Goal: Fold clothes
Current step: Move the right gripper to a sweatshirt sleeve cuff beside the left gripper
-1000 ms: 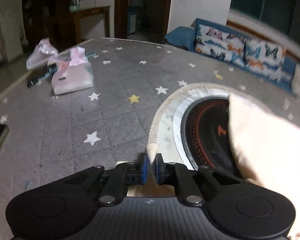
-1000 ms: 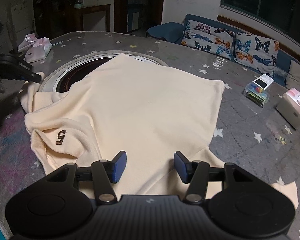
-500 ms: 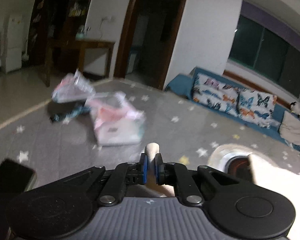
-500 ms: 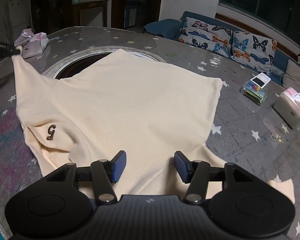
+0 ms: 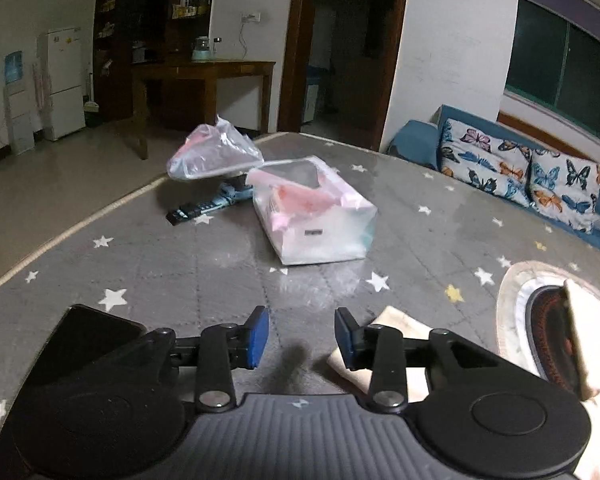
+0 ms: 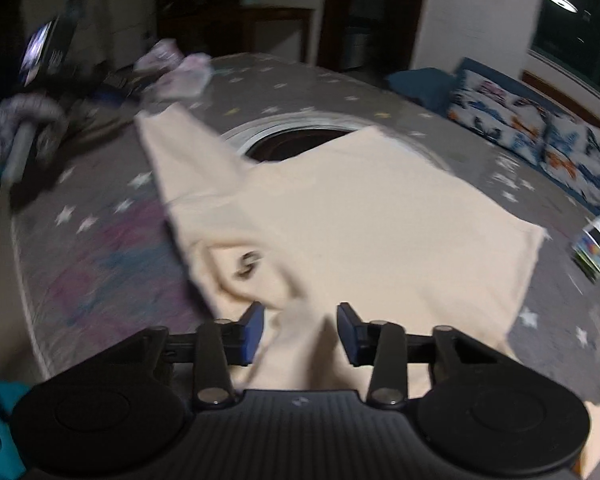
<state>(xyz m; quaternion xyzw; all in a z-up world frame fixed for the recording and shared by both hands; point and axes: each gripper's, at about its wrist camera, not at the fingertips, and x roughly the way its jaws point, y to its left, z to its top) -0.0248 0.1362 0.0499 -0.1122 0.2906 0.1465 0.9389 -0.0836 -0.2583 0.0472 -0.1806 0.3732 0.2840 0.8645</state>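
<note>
Blue-padded fingers of the left gripper point(image 5: 296, 336) are spreading apart over bare mat, nothing between them, a sleeve tip just beside the right pad. The right gripper point(image 6: 300, 330) is narrowing above the cream long-sleeved fabric top point(image 6: 340, 216), pads not yet pressing it. The top lies spread on the grey star-patterned mat point(image 5: 180, 264), partly covering a round dark inset point(image 6: 296, 142). A translucent pink-and-white plastic bag point(image 5: 316, 220) sits farther off.
</note>
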